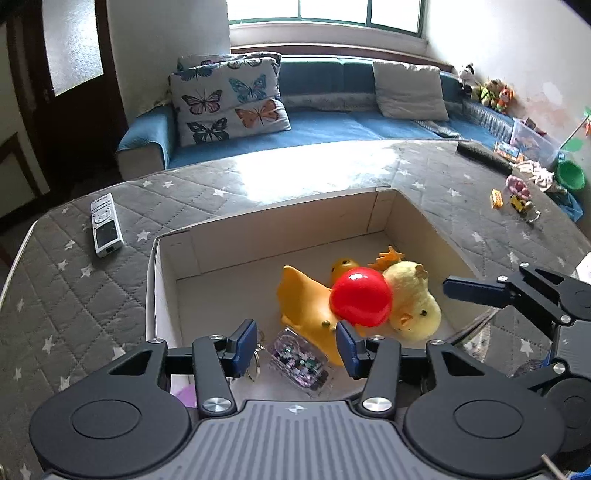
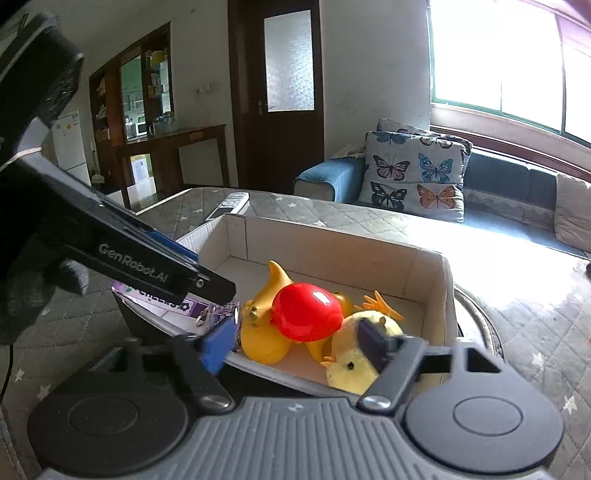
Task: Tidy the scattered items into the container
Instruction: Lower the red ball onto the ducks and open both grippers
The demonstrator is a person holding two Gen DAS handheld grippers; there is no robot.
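1. Cardboard box: open top, plain tan walls, sits on the desk, which wears a grey quilted cover with white stars.
2. Inside, bunched at the near-right end: glossy red ball resting on top of a smooth orange-yellow rubber toy, touching a fuzzy yellow plush chick with orange feet. A clear glittery block with a key ring lies on the box floor, just beside the rubber toy.
3. Left gripper: blue-padded fingers well apart, nothing between them, hanging over the near edge of the box above the glitter block.
4. Right gripper: fingers spread wide, empty, poised at the near wall with ball and chick just ahead. No contact seen.
5. Purple-and-white printed card sits by the box's near-left corner, partly hidden by the left gripper.
6. On the desk, well apart from the box: silver remote to the left; small yellow toy vehicles, pink item, green bowl at far right.
7. Room: blue sofa behind desk, butterfly-print cushions, plain grey cushion, stuffed toys on the sofa end, bright window, dark wooden door with frosted glass pane.
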